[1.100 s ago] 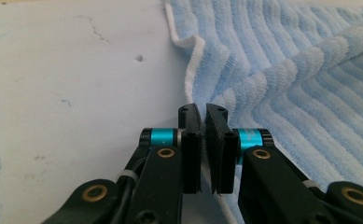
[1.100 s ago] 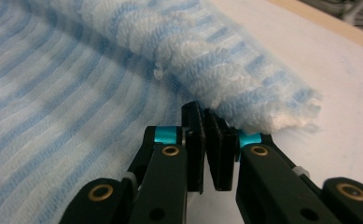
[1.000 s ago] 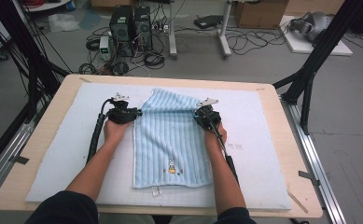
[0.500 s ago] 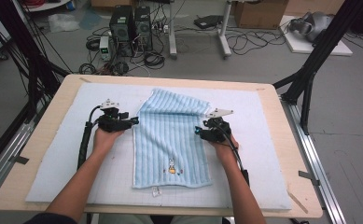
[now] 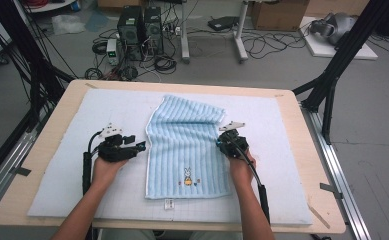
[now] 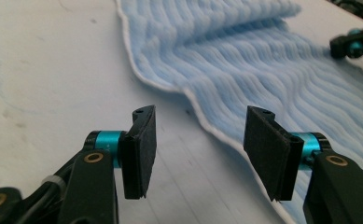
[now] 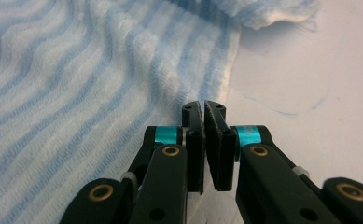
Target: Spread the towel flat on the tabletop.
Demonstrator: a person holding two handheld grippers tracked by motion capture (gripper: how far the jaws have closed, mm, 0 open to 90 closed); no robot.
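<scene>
A light blue striped towel (image 5: 187,145) with a small rabbit motif lies flat on the mat, its far end folded over in a loose hump. My left gripper (image 5: 141,146) rests just off the towel's left edge. Its jaws stand open, and in the left gripper view (image 6: 200,135) the towel (image 6: 263,60) has its white hem running toward the right-hand jaw. My right gripper (image 5: 219,142) sits at the towel's right edge. In the right gripper view (image 7: 203,109) it is shut, tips over the hem of the towel (image 7: 76,70), with nothing seen between the pads.
A pale blue mat (image 5: 282,150) covers most of the wooden table (image 5: 62,100). Beyond the far edge the floor holds computer boxes (image 5: 141,25), cables and black frame legs. The other gripper (image 6: 352,44) appears far off in the left gripper view.
Both grippers have drawn back toward the person from the towel's far end to its middle. The left one has slid further left, off the towel's edge.
</scene>
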